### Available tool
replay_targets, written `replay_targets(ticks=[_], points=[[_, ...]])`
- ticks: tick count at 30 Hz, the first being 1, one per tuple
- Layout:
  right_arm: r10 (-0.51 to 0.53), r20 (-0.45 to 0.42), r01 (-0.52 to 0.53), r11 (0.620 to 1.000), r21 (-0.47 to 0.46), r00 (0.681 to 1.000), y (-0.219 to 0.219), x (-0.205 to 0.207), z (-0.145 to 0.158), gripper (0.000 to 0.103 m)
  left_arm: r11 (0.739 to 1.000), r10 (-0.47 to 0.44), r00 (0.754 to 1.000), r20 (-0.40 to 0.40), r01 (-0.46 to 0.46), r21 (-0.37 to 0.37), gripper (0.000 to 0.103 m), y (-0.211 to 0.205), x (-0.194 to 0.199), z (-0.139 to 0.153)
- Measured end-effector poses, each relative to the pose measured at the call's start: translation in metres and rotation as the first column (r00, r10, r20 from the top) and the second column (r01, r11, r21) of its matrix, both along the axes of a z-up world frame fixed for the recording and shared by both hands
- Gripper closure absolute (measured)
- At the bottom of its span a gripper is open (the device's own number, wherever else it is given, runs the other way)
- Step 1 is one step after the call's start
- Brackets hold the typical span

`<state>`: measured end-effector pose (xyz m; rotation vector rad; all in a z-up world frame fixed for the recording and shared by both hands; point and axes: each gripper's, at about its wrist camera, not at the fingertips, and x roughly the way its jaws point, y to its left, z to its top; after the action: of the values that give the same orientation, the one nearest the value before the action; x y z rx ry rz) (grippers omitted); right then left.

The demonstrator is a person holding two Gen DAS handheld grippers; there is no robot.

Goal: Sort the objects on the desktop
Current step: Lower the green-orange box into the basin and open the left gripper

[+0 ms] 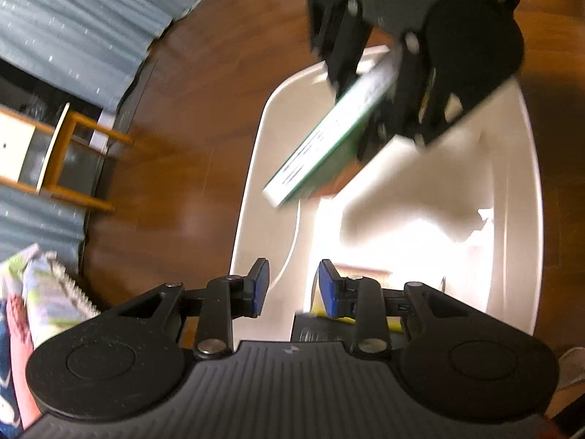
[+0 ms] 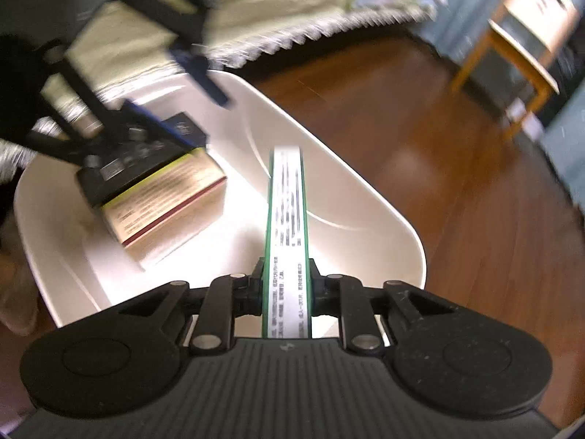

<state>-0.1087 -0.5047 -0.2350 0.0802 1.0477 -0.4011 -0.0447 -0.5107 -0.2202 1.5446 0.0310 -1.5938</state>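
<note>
A brown wooden table (image 2: pixel 457 190) held a white tub (image 2: pixel 365 197) with two boxes (image 2: pixel 164 197) already inside. The right gripper (image 2: pixel 286 278) clamped a green-edged box (image 2: pixel 287 197) above it, not yet dropped; the left gripper (image 1: pixel 294 285) hovered, fingers apart.

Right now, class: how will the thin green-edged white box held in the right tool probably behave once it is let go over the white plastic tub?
The thin green-edged white box looks stiff: it juts straight out unsupported. Held on its narrow edge, it would probably topple flat in the white plastic tub. Probably light, since the right tool pinches only one end.
</note>
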Motion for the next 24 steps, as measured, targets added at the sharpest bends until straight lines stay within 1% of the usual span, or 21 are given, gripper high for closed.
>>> replay_targets(ticks=[2,4,9,15,19,24], points=[[-0.05,0.0,0.05,0.997,0.061,0.999,-0.009,0.002,-0.004,0.087,1.0,0.024,1.0,0.006,-0.024,0.009,0.064,0.006,0.004,-0.001],[-0.079,0.001,0.078,0.991,0.109,0.997,-0.014,0.006,-0.007,0.087,0.999,0.039,0.999,0.007,-0.039,0.024,0.064,0.013,0.007,-0.003],[-0.143,0.009,0.138,0.969,0.207,0.99,-0.024,0.014,-0.018,0.087,0.997,0.038,0.999,0.016,-0.039,0.061,0.064,0.028,0.009,-0.007],[-0.263,-0.001,0.248,0.91,0.333,0.965,-0.045,0.018,-0.037,0.086,0.998,0.048,0.999,0.002,-0.048,0.049,0.064,0.022,0.014,-0.002],[-0.255,-0.067,0.261,0.879,0.398,0.965,-0.048,0.02,-0.05,0.081,0.997,0.054,0.999,-0.002,-0.054,0.049,0.064,0.018,0.016,-0.001],[-0.223,-0.113,0.249,0.89,0.381,0.968,-0.043,0.021,-0.055,0.081,0.997,0.053,0.999,0.007,-0.053,0.061,0.064,0.019,0.015,-0.005]])
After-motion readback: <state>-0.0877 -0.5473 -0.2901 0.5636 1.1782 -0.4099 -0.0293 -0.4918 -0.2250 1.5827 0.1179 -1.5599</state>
